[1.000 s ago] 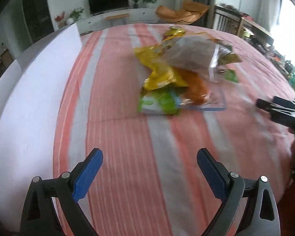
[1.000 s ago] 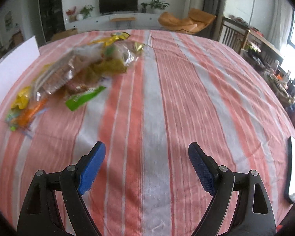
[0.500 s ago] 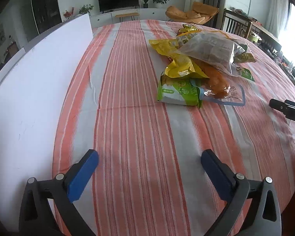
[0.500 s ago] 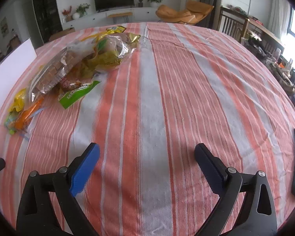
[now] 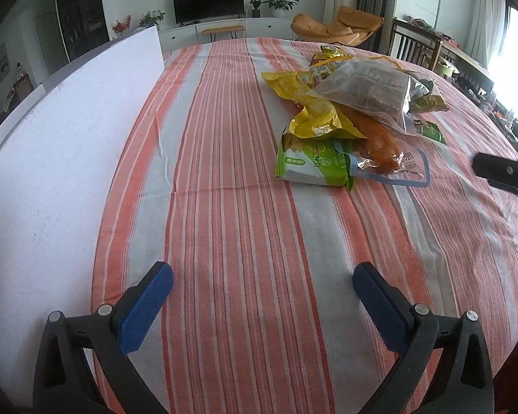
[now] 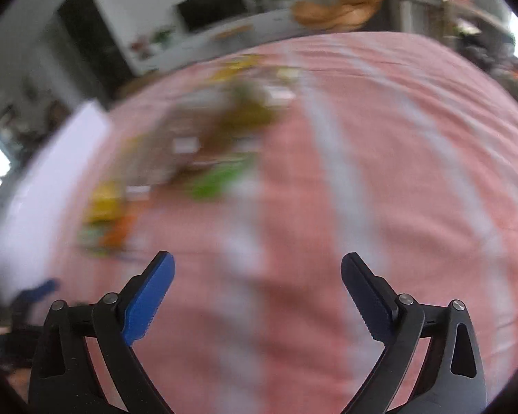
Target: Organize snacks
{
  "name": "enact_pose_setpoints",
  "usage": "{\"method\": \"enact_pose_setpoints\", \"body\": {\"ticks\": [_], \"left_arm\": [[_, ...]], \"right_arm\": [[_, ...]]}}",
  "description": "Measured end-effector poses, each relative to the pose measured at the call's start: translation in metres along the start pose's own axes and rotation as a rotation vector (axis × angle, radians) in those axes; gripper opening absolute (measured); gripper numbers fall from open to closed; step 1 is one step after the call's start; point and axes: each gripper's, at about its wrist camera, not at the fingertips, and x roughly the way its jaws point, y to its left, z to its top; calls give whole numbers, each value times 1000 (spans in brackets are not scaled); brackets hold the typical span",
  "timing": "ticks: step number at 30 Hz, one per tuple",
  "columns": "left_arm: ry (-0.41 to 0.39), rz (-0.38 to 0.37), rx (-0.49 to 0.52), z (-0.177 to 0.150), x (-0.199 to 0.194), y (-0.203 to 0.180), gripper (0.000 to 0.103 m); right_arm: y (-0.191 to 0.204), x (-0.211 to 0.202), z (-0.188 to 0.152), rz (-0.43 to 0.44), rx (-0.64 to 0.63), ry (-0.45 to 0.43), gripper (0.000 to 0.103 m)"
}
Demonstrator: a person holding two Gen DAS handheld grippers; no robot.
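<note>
A pile of snack packets lies on the striped tablecloth: a green and white packet point(image 5: 312, 167), a yellow bag point(image 5: 310, 110), an orange snack in a clear pouch point(image 5: 376, 138) and a large clear bag point(image 5: 369, 91). My left gripper point(image 5: 262, 283) is open and empty, well short of the pile. My right gripper point(image 6: 257, 276) is open and empty; its view is blurred, with the pile point(image 6: 203, 158) ahead to the left. The right gripper's black tip point(image 5: 500, 170) shows at the right edge of the left wrist view.
A white board point(image 5: 51, 172) stands along the table's left side. The red and white striped cloth point(image 5: 241, 224) covers the table. A TV, plants, an orange chair point(image 5: 338, 27) and wooden chairs stand beyond the far edge.
The left gripper has pulled back a little and steadied, so the pile sits farther away. The right wrist view has swung and tilted and is now blurred by motion.
</note>
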Motion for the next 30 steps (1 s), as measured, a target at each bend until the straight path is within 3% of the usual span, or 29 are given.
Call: {"method": "enact_pose_setpoints", "body": {"ticks": [3, 6, 7, 9, 12, 13, 14, 30], "left_arm": [[0, 0, 0, 0, 0, 0, 103], [0, 0, 0, 0, 0, 0, 103], [0, 0, 0, 0, 0, 0, 103], [-1, 0, -1, 0, 0, 0, 103], [-1, 0, -1, 0, -1, 0, 103], [-2, 0, -2, 0, -1, 0, 103], [-2, 0, -2, 0, -1, 0, 103], [-2, 0, -2, 1, 0, 0, 103]], "right_arm": [[46, 17, 11, 98, -93, 57, 97], [74, 48, 29, 145, -100, 112, 93], [80, 59, 33, 153, -99, 140, 75], [88, 80, 38, 136, -87, 197, 70], [97, 86, 41, 110, -125, 198, 62], [96, 87, 41, 107, -132, 207, 57], [95, 87, 40, 118, -133, 211, 46], [48, 35, -8, 189, -108, 234, 40]]}}
